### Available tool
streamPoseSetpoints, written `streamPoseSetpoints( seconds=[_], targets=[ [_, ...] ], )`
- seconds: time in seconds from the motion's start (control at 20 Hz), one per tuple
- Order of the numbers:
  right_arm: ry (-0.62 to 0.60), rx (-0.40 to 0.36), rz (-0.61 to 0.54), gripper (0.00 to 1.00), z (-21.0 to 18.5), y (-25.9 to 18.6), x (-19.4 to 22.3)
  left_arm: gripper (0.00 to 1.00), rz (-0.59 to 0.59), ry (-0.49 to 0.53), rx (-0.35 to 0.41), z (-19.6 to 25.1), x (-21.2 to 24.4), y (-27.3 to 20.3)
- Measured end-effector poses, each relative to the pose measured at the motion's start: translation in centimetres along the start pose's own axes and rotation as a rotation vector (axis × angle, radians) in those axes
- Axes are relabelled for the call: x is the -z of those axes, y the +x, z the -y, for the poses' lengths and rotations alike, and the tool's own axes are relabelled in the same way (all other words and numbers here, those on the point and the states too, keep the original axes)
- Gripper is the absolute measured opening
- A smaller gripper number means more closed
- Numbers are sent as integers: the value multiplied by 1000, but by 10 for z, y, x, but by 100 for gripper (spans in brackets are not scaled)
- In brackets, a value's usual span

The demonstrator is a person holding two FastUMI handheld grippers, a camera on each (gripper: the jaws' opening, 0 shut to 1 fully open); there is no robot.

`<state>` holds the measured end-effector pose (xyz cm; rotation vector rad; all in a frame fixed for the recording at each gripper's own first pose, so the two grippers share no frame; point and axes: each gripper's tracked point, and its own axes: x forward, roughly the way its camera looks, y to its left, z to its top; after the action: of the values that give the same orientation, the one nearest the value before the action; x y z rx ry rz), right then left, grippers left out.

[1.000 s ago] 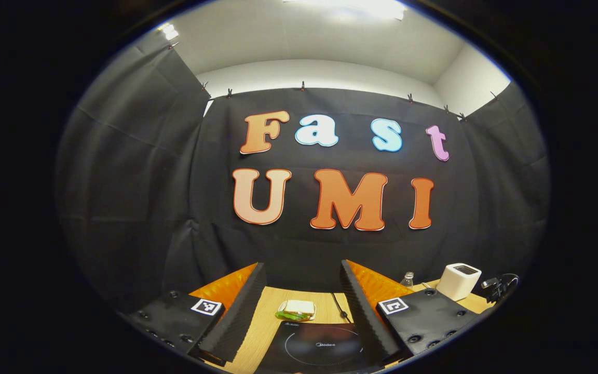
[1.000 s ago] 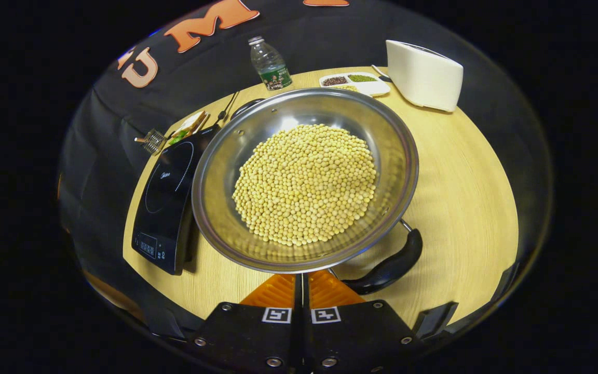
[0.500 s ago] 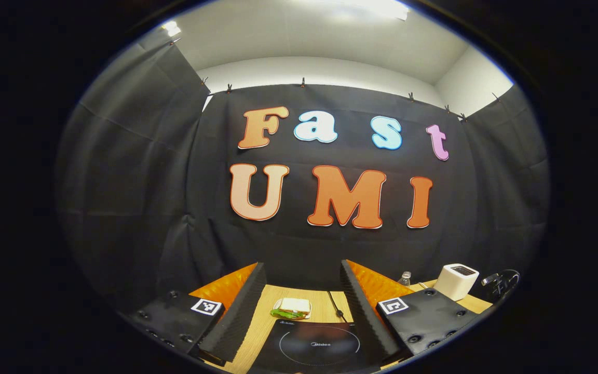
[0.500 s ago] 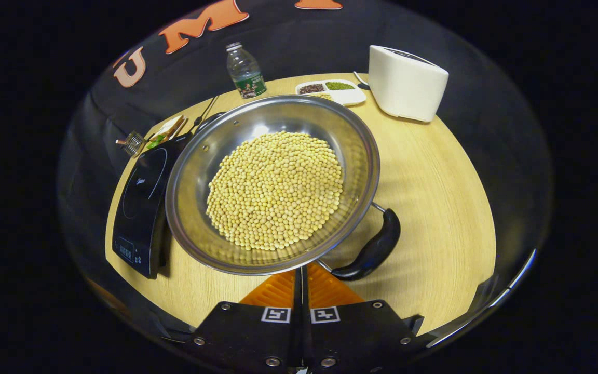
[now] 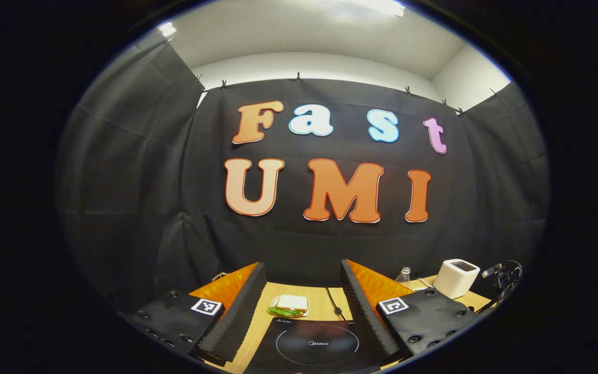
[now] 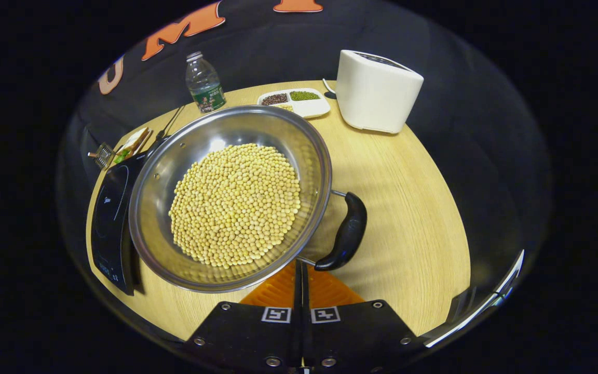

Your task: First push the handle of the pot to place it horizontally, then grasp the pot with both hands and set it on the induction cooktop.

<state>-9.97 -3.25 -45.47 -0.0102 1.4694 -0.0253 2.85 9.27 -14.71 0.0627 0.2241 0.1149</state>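
Two grippers are working here. Right gripper, jaws pressed together with nothing between them, is sitting just below the pot, nearest its curved black handle, whose long axis is running up and slightly rightward just right of the tips. Steel bowl, smooth and shiny, is holding round yellow beans. Flat glassy cooktop is lying beyond, leftward. Left gripper, jaws wide, is pointing over that cooktop.
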Motion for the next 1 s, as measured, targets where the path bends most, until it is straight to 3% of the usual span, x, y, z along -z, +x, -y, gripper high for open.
streamPoseSetpoints(
  seconds=[0.5, 1.0],
  targets=[
    [188, 21, 26, 0, 19, 19, -35, 95, -31, -7, 9, 5, 12, 18],
    [232, 58, 52, 0, 31, 43, -75, 95, -89, -16, 9, 5, 38, 30]
  ],
)
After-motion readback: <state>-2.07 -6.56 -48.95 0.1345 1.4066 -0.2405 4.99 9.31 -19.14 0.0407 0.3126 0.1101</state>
